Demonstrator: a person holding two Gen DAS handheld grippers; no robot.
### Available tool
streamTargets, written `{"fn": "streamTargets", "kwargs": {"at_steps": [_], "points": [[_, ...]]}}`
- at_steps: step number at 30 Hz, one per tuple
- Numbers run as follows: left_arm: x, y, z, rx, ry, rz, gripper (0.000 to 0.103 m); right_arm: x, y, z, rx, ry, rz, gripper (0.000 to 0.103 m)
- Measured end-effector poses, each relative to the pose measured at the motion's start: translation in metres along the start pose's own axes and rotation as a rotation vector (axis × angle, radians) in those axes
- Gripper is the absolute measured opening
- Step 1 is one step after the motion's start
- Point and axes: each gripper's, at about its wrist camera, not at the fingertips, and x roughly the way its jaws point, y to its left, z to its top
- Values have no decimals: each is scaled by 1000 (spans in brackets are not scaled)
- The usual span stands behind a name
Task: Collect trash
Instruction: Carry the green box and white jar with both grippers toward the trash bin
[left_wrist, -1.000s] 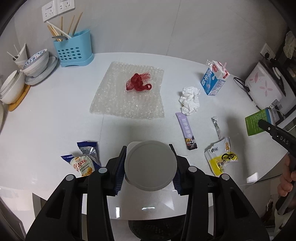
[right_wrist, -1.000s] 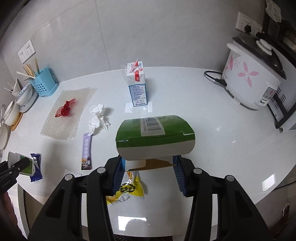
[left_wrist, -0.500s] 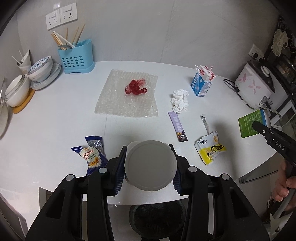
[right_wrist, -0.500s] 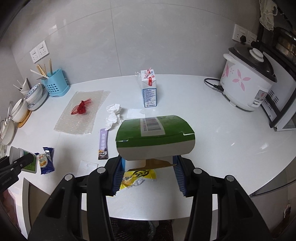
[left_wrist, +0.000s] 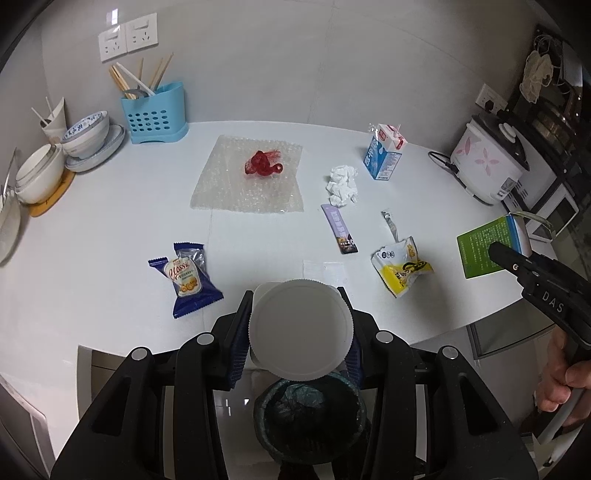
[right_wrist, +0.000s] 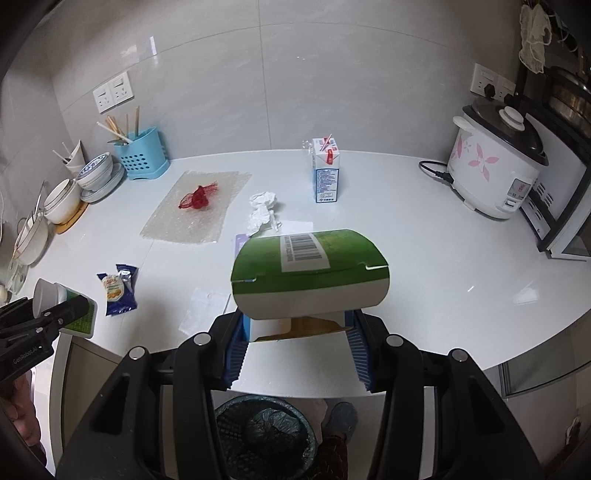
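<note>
- Left gripper (left_wrist: 300, 334) clamped on white cup (left_wrist: 300, 330), held above trash bin (left_wrist: 309, 421).
- Right gripper (right_wrist: 295, 332) clamped on green box (right_wrist: 310, 273), off the counter (right_wrist: 443, 266) edge.
- Bin is mesh with a dark liner bag; contents unclear.
- Blue caddy (left_wrist: 153, 112) holds chopsticks (left_wrist: 147, 75).

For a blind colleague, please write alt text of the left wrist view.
The left gripper holds a white cup above a dark trash bin. Beyond, snack wrappers, a tissue and a milk carton lie on the white table.
</note>
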Motion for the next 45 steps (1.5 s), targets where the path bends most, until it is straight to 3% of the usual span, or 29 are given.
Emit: {"fn": "streamTargets", "kwargs": {"at_steps": [22,45], "points": [[-5,-16,-84,41,42,-47,42,-25,28,-77,-4,27,65,45],[42,-12,-153,39,130,-69,42,15,41,-159,-43,144,75,46]]}}
